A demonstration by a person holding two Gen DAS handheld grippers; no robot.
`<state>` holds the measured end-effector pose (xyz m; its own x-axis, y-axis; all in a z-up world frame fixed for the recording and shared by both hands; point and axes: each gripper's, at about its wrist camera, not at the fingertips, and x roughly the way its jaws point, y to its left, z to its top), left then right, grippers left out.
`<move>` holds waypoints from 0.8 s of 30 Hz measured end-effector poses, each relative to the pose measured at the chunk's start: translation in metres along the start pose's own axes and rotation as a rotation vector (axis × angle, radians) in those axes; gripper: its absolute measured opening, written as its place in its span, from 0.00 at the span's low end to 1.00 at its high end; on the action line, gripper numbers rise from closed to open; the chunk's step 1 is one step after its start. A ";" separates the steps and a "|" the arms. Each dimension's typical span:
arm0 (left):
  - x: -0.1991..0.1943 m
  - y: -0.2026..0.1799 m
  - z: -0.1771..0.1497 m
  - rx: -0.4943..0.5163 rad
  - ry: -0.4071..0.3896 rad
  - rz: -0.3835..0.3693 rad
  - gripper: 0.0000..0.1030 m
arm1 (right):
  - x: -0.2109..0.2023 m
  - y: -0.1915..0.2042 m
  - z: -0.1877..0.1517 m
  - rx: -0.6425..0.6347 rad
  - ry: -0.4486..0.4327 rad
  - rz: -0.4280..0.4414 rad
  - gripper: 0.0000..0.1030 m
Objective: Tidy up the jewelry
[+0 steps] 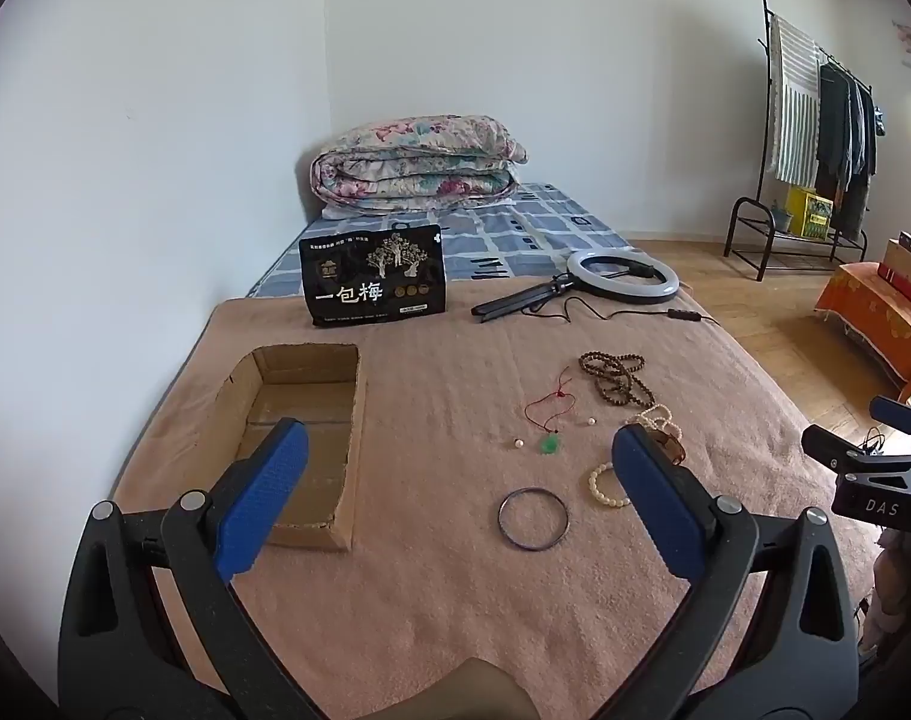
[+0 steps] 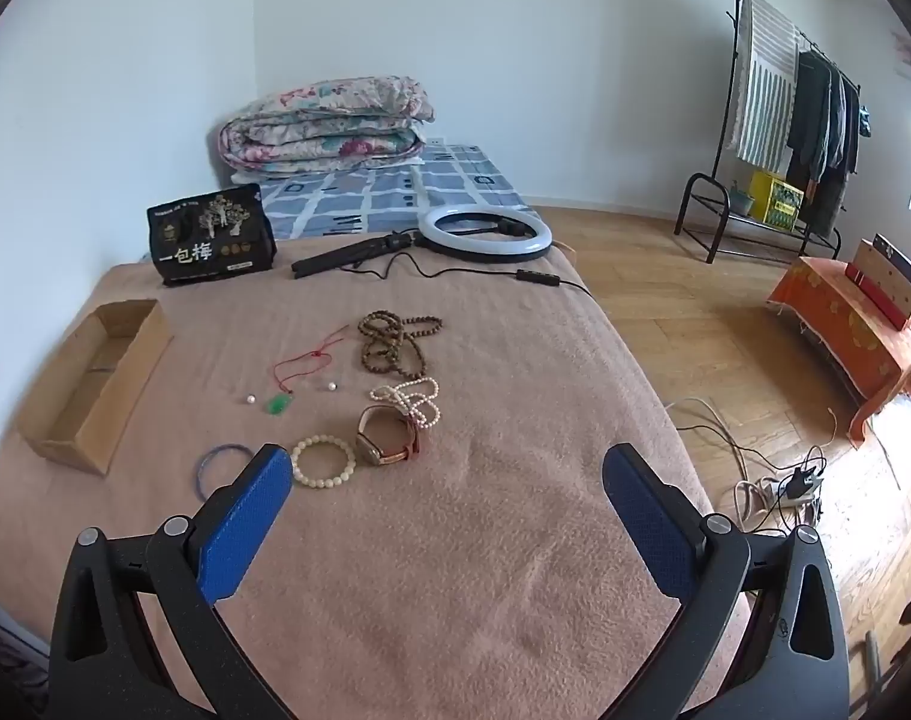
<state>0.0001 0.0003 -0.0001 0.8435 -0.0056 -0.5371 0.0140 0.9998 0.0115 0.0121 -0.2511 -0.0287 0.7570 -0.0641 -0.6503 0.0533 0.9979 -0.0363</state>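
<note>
Lay on the bed's blanket [image 2: 455, 540]: cardboard box [image 1: 302, 420], long axis toward 12 o'clock; bangle [image 1: 533, 519], bead bracelet [image 2: 323, 461] and watch [image 2: 389, 438] at 3 o'clock of it. Hung spread and empty: left gripper [image 1: 461, 492], right gripper [image 2: 449, 513]. Watch plain only in right view.

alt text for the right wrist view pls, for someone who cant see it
The right gripper, jaws open and empty, hovers over a tan blanket where jewelry lies loose: a cream bead bracelet, a watch, a pearl strand, brown prayer beads and a green pendant. An empty cardboard box sits at left.
</note>
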 end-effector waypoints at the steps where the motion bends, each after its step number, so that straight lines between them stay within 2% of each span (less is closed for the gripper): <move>1: 0.000 0.000 0.000 0.001 -0.003 0.000 1.00 | 0.000 0.001 0.001 -0.003 0.001 0.000 1.00; 24: -0.001 -0.001 0.000 0.007 -0.005 0.002 1.00 | 0.002 0.000 -0.001 -0.006 0.009 0.010 1.00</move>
<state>-0.0005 -0.0003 0.0005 0.8459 -0.0033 -0.5333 0.0156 0.9997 0.0185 0.0132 -0.2516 -0.0306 0.7513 -0.0538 -0.6578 0.0419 0.9986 -0.0338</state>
